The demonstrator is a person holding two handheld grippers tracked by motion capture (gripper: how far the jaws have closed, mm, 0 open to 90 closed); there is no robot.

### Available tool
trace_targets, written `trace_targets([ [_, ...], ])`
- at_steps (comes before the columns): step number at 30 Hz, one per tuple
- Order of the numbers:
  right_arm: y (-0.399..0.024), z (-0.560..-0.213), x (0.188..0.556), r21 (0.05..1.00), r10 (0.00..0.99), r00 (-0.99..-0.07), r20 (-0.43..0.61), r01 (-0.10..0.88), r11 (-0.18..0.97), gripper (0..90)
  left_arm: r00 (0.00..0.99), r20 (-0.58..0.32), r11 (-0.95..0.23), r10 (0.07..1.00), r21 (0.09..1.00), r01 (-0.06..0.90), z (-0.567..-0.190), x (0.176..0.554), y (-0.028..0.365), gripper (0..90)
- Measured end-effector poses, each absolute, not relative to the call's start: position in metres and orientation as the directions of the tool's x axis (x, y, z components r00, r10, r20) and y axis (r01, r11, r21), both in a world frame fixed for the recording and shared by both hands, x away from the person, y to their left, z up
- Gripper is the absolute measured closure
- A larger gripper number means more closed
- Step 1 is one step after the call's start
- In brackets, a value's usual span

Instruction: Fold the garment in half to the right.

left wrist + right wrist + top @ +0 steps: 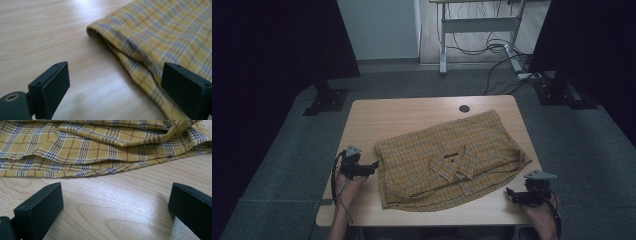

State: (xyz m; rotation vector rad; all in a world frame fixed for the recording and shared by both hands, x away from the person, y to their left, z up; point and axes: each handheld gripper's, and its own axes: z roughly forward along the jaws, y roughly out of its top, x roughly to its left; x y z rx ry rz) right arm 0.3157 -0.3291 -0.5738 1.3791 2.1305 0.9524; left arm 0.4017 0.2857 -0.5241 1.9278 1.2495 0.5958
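Folding a plaid shirt, both grippers poised at its edges. The yellow plaid shirt [452, 160] lies flat and partly folded in the middle of the surface [377, 117], collar toward the person, its layered hems stacked along the near side. The left gripper [373, 165] stands just beside the shirt's left folded edge, jaws wide apart with nothing pinched; in the left gripper view that edge [100, 37] runs ahead of the jaws and passes close by one of them. The right gripper [510, 192] rests near the shirt's near right corner, jaws likewise apart over bare wood, the stacked hems [82, 168] lying just ahead.

Judged from this pose, a clean fold asks that each pair of jaws slide low along the wood and take all layers of the edge at once, then lift both sides together so the cloth does not skew; a shallow bite would likely drop the lower layers.

The surface is pale wood-grain laminate with a dark round cable port [464, 108] near its far edge. Around it: grey carpet [287, 165], black curtains [272, 50] at both sides, and a second desk frame [479, 25] with loose cables [502, 47] beyond.
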Motion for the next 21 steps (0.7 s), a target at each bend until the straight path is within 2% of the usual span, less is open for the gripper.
trace_targets([
  [21,-0.329,-0.574,0.316,0.740,0.910,-0.414,0.013,0.617,0.270,0.0,0.386,0.004,-0.230,0.923,0.808,0.542,-0.530,0.469,0.278,8.6],
])
